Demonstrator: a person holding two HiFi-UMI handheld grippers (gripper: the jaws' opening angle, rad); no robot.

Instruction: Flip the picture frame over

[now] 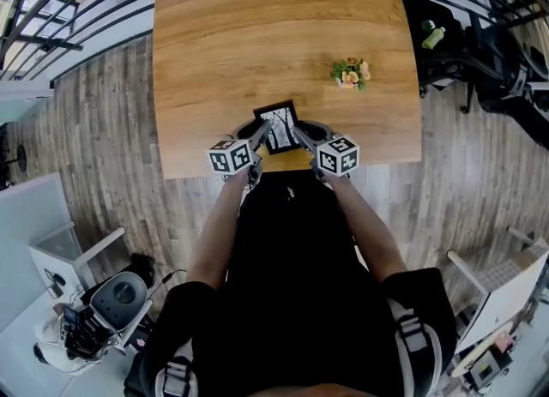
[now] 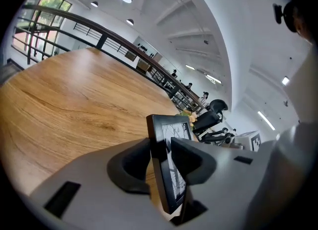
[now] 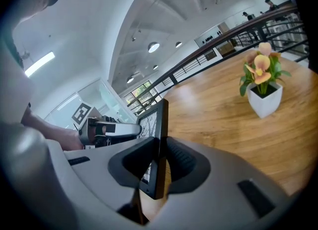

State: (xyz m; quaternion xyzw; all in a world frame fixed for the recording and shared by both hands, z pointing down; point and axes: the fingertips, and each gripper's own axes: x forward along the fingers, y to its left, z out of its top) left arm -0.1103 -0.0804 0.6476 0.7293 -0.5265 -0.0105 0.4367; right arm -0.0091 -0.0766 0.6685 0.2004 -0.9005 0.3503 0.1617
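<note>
Picture frame is at the near edge of the desk, print side facing up, with a claw on each of its side edges. The right claw is clamped on the frame's edge. The left claw has the frame between its pads but seems slack, though the angle is poor. The flip looks only begun. Next, the left claw must bite firmly or clear away, so the frame can turn face down.
</note>
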